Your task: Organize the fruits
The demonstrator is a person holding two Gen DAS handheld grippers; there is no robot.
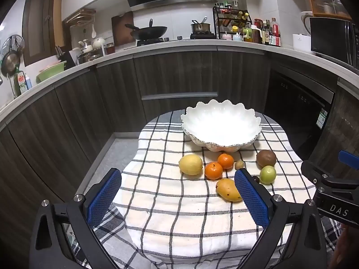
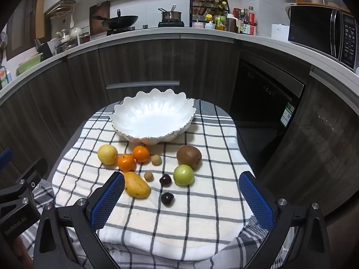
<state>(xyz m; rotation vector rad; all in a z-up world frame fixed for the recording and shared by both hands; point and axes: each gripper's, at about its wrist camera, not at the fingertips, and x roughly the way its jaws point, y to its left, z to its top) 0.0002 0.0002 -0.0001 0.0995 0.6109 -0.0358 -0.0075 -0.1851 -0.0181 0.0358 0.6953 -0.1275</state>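
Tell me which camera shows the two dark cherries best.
The right wrist view: both cherries lie in the open on the checked cloth. In the left wrist view, the left gripper's right finger hides all but a sliver of one.

Bowl [image 2: 152, 116] at the cloth's [image 2: 179, 224] far end; fruits before it; lemon [image 2: 107, 154] leftmost, kiwi [image 2: 189, 155] rightmost.

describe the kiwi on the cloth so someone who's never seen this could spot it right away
Start at the white scalloped bowl at the far end of the checked cloth. The fruit lie in front of it, and the kiwi sits at the right end of the row nearest the bowl, just behind the green apple. It is the only large, brown, fuzzy fruit; the two other brownish ones are far smaller.
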